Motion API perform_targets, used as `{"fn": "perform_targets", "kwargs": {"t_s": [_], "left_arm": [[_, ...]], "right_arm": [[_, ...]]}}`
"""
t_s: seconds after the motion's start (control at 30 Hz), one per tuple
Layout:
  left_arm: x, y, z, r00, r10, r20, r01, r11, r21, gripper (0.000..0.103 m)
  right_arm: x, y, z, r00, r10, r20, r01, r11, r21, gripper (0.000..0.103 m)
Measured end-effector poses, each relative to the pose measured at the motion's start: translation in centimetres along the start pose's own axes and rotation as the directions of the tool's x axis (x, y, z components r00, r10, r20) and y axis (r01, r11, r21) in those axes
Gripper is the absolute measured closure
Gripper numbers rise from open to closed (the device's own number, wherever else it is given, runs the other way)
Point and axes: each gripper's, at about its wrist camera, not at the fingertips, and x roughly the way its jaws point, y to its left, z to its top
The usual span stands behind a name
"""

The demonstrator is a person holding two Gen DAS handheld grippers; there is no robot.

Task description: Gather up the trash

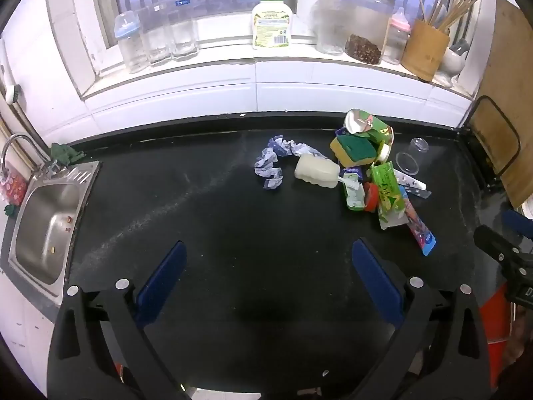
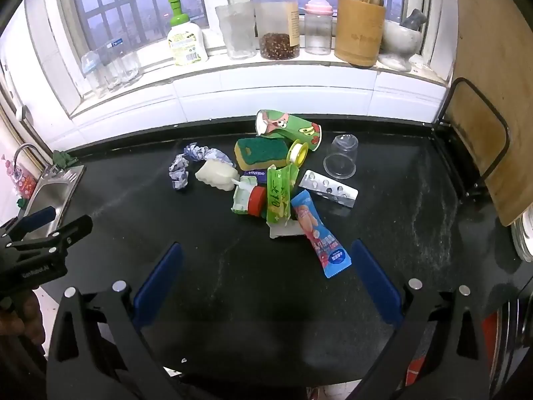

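While both my tongs hover over the dark counter [image 1: 200,220], nothing is caught in either one. My left gripper [image 1: 268,256] has its blue pads spread as wide as they go, bare counter between them. My right gripper [image 2: 266,255] is spread just as wide, also gripping nothing.

Ahead of the right tongs sits the trash pile. Closest in, the blue and pink wrapper [image 2: 318,233] lies with its near end just inside my right-hand pad, not touching it. Just beyond it, a green packet [image 2: 278,196] leans over a red cap [image 2: 256,201] and a small green-and-white box [image 2: 241,198]. Further ahead, a green and yellow sponge [image 2: 260,153], and behind it a green paper cup [image 2: 289,128] tipped on its side. Beside the sponge, a small yellow and white roll [image 2: 297,153].

To the right of the heap, a silver pill strip [image 2: 328,188] lies flat, and a clear plastic cup [image 2: 341,160] rests near it. To the left, a white lump [image 2: 216,175] and a crumpled blue and white paper [image 2: 186,163].

From my left tongs, the whole pile is ahead and off to the right, crumpled paper nearest the middle. The sink [image 1: 46,230] sits far to the left. My right gripper pokes into the left view's right edge; my left one shows at the left edge of the right view.
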Motion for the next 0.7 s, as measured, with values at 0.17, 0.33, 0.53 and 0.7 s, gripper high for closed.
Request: {"fn": "perform_targets", "kwargs": {"t_s": [0.17, 0.33, 0.53, 0.7], "left_arm": [[0.03, 0.0, 0.02, 1.0, -0.007, 0.002, 0.007, 1.0, -0.004, 0.006], [0.67, -0.14, 0.42, 1.0, -0.003, -0.001, 0.003, 1.0, -0.001, 0.006], [0.51, -0.26, 0.14, 1.0, -0.001, 0.0, 0.001, 1.0, -0.004, 0.006], [0.61, -0.13, -0.09, 1.0, -0.002, -0.005, 0.002, 1.0, 0.002, 0.006]], "right_arm": [[0.05, -0.08, -0.07, 1.0, 0.004, 0.008, -0.004, 1.0, 0.002, 0.006], [-0.01, 0.07, -0.03, 1.0, 0.004, 0.006, -0.004, 1.0, 0.003, 0.006], [0.47, 0.04, 0.01, 1.0, 0.01, 0.004, -0.01, 1.0, 0.0, 0.006], [0.74, 0.03, -0.02, 1.0, 0.014, -0.001, -0.014, 1.0, 0.0, 0.006]]}}
